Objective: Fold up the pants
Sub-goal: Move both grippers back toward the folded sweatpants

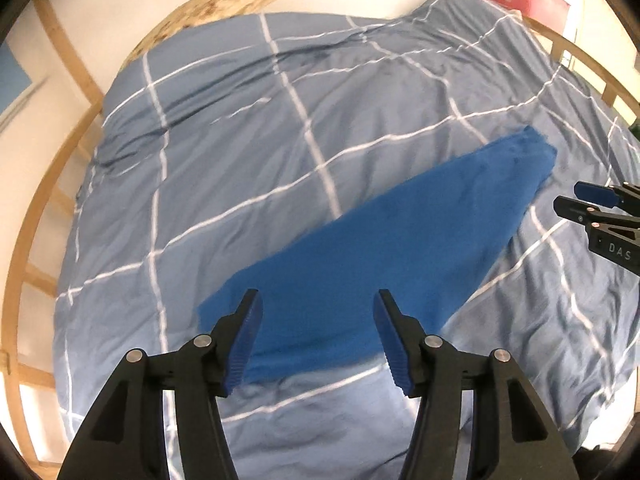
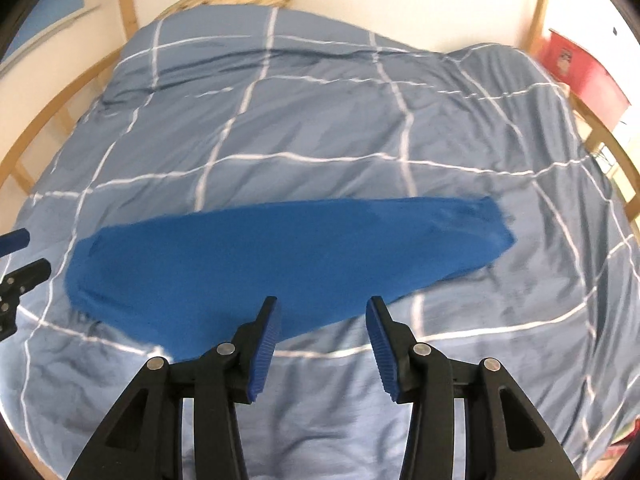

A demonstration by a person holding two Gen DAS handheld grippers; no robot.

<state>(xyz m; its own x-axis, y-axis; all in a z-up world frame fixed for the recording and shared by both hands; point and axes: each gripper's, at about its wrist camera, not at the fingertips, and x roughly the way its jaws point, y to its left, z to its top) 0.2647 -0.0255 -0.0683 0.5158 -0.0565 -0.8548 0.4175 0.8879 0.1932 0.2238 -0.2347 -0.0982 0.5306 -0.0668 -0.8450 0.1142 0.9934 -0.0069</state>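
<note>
The blue pants point(image 1: 384, 240) lie flat on the bed as one long folded strip, and they show again in the right wrist view point(image 2: 280, 256). My left gripper point(image 1: 318, 308) hangs above their near-left end, open, nothing between its blue pads. My right gripper point(image 2: 322, 312) hovers over the strip's near edge, also open and holding nothing. The right gripper point(image 1: 576, 196) shows at the right edge of the left wrist view, and the left gripper point(image 2: 24, 256) shows at the left edge of the right wrist view.
A blue duvet with white grid lines point(image 1: 280, 140) covers the whole bed. A wooden bed frame point(image 1: 24, 208) rings it. A patterned pillow point(image 1: 224, 4) sits at the far edge by the white wall. A red item point(image 2: 580, 64) stands at the far right.
</note>
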